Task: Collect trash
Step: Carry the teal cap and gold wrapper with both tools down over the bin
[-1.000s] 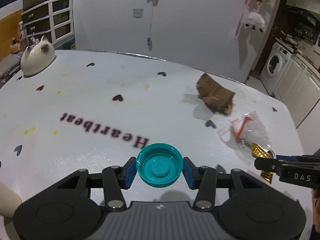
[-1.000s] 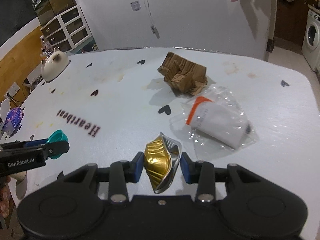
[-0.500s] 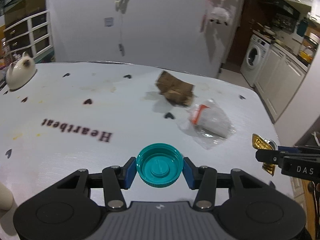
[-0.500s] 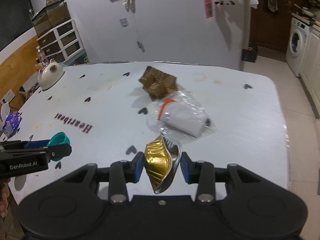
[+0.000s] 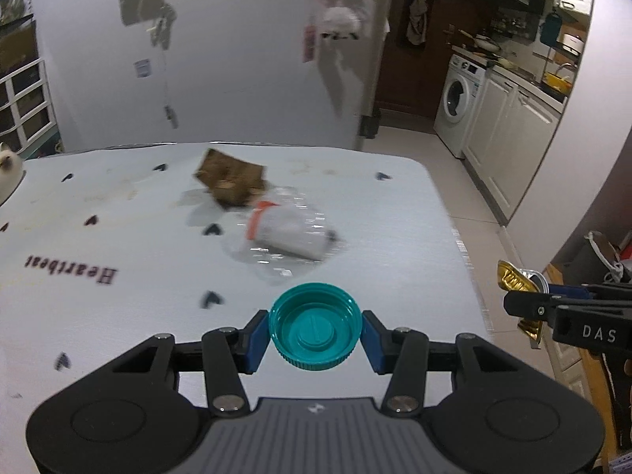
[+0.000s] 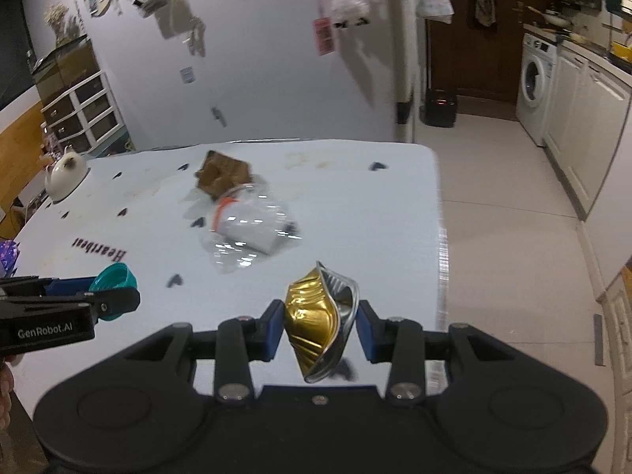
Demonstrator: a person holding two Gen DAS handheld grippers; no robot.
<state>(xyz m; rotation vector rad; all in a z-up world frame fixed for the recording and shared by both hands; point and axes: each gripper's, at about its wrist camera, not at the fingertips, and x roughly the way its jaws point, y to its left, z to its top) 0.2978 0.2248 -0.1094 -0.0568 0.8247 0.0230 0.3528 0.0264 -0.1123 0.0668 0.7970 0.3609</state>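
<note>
My left gripper (image 5: pixel 315 335) is shut on a teal bottle cap (image 5: pixel 315 331), held hollow side up above the white table (image 5: pixel 118 245). My right gripper (image 6: pixel 319 330) is shut on a crushed gold foil cup (image 6: pixel 320 318), near the table's right edge. Each gripper shows in the other's view: the right one with the foil cup (image 5: pixel 519 282), the left one with the cap (image 6: pixel 112 282). On the table lie a crumpled brown paper piece (image 5: pixel 231 183) (image 6: pixel 222 175) and, just in front of it, a clear plastic wrapper with an orange strip (image 5: pixel 286 235) (image 6: pixel 251 231).
A white cat-shaped pot (image 6: pixel 65 173) sits at the table's far left. Past the table's right edge is tiled floor (image 6: pixel 505 237), with a washing machine (image 5: pixel 458 106) and white cabinets (image 5: pixel 509 142) along the wall. A bag (image 5: pixel 600 249) stands low at the right.
Both grippers have moved to the right across the table, each still holding its item. The paper and wrapper have shifted left in both views, and the table's right edge and floor have come into sight.
</note>
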